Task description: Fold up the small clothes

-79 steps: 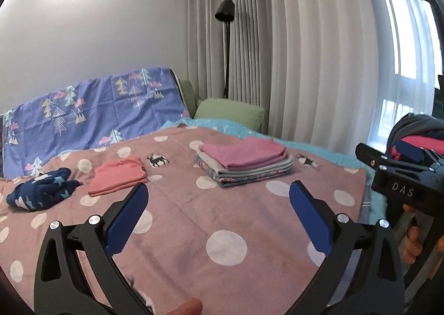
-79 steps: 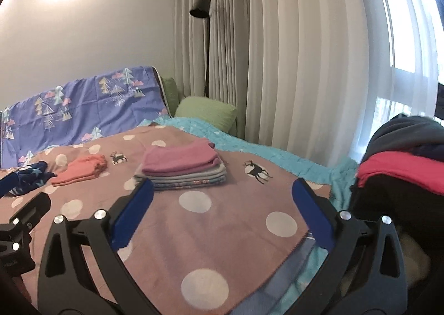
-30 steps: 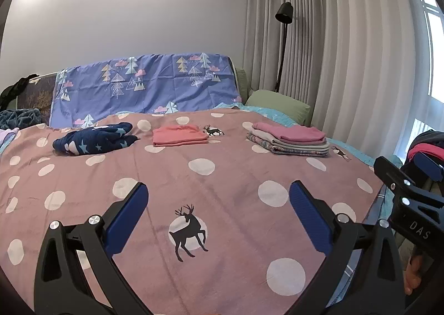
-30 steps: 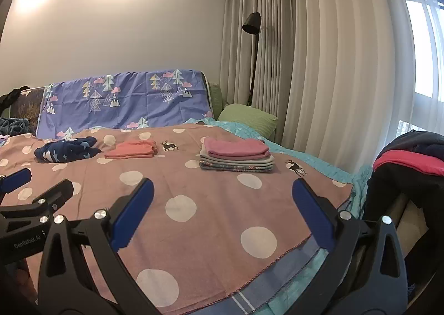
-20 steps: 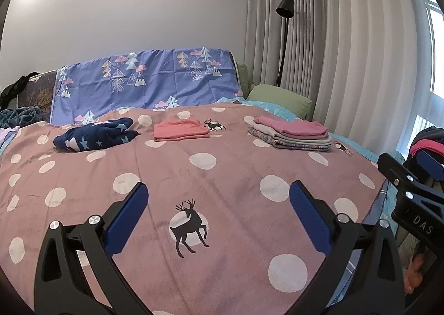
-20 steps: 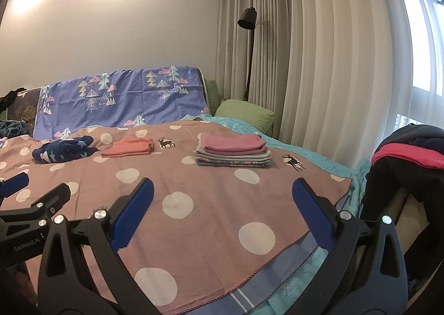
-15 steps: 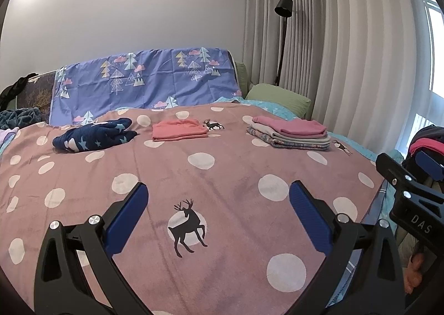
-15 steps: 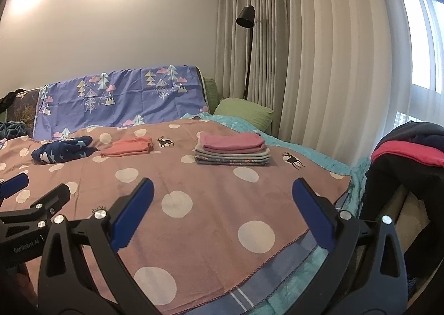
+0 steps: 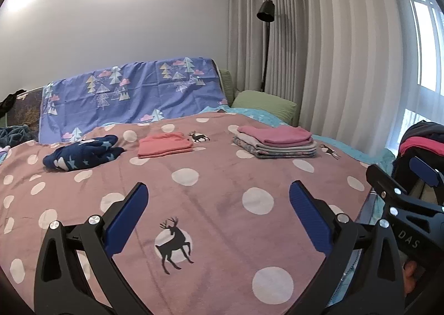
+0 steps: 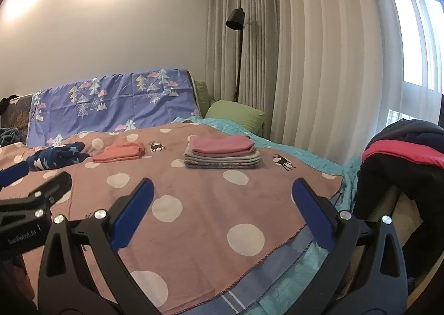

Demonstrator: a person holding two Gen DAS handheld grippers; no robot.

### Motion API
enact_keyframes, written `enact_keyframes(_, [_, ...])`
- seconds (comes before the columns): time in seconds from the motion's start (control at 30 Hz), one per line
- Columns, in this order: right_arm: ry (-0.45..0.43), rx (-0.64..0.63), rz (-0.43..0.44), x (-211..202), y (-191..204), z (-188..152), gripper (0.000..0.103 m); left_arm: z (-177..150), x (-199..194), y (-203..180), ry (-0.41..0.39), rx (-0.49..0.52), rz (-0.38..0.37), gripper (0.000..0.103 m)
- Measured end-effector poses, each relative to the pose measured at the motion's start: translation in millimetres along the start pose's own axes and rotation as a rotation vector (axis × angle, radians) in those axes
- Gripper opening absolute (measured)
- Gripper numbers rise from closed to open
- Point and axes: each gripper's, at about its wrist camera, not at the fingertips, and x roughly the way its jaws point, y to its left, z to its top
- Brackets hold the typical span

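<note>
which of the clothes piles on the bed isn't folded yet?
The navy star-print garment, lying crumpled at far left. The coral piece beside it and the pink-topped stack at right are folded flat.

1. The left wrist view looks from low over the near edge of the polka-dot blanket (image 9: 222,198) toward its far edge and the back wall, its own fingers framing the foreground.
2. The right wrist view faces much the same way from near the blanket's near right corner.
3. Both views share the folded stack (image 9: 274,142) (image 10: 222,155), the coral garment (image 9: 165,145) (image 10: 119,152) and the floor lamp (image 9: 265,15) (image 10: 235,19).
4. Each view catches the other gripper at its side edge.
</note>
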Motion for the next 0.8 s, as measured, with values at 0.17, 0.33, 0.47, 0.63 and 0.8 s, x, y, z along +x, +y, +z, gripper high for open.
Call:
enact_keyframes(0.17, [0.015, 0.004, -0.003, 4.1, -2.6, -2.3, 0.101, -3.2, 2.4, -1.2, 0.013, 0.002, -0.009, 0.102])
enact_keyframes(0.33, [0.017, -0.009, -0.006, 6.5, -1.7, -2.7, 0.101, -4.1, 2.7, -1.6, 0.016, -0.001, -0.012, 0.102])
enact_keyframes(0.47, [0.017, -0.01, -0.006, 7.2, -1.3, -2.6, 0.101, -6.7, 4.0, 0.7, 0.025, -0.003, -0.016, 0.102])
enact_keyframes(0.63, [0.016, -0.011, -0.006, 7.4, -1.5, -2.3, 0.101, -10.6, 3.4, 3.5, 0.033, -0.008, -0.019, 0.102])
enact_keyframes(0.8, [0.02, -0.009, -0.006, 7.7, -1.7, -2.3, 0.101, -12.2, 1.9, 3.4, 0.03, -0.001, -0.025, 0.102])
